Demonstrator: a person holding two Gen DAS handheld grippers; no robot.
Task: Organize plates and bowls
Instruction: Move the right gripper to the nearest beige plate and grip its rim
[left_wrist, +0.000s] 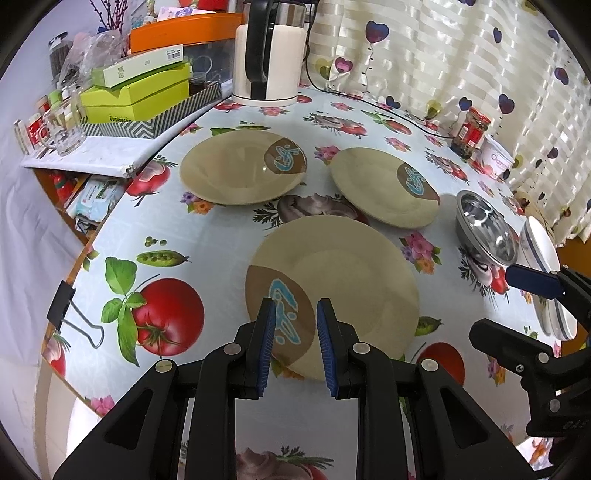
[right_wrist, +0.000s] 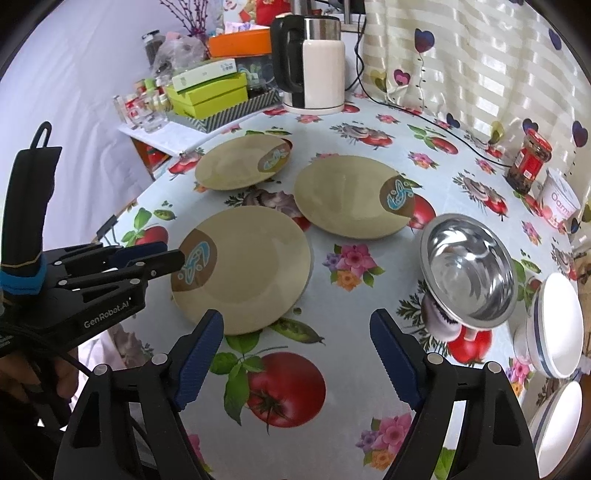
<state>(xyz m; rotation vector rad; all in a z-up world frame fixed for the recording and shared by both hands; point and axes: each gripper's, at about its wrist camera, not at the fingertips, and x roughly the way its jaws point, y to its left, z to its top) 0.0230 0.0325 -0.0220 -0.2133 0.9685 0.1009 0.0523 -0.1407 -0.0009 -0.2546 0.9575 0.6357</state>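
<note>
Three beige plates with brown-and-blue patches lie on the table: a near plate (left_wrist: 343, 291) (right_wrist: 243, 269), a far-left plate (left_wrist: 242, 171) (right_wrist: 242, 162) and a far-right plate (left_wrist: 384, 186) (right_wrist: 351, 201). A steel bowl (left_wrist: 485, 232) (right_wrist: 469, 269) stands to the right, and two white bowls with blue rims (right_wrist: 557, 325) sit at the right edge. My left gripper (left_wrist: 295, 308) hovers over the near plate's near edge, jaws slightly apart and empty; it also shows in the right wrist view (right_wrist: 162, 254). My right gripper (right_wrist: 295, 332) is wide open and empty above the tablecloth.
A kettle (left_wrist: 269, 51) with its cable stands at the back. Green boxes (left_wrist: 136, 92) and a glass mug (left_wrist: 64, 125) sit on a shelf to the left. A red jar (right_wrist: 528, 162) and a white cup (right_wrist: 559, 199) stand at the right, by the curtain. A binder clip (left_wrist: 70, 314) grips the table's left edge.
</note>
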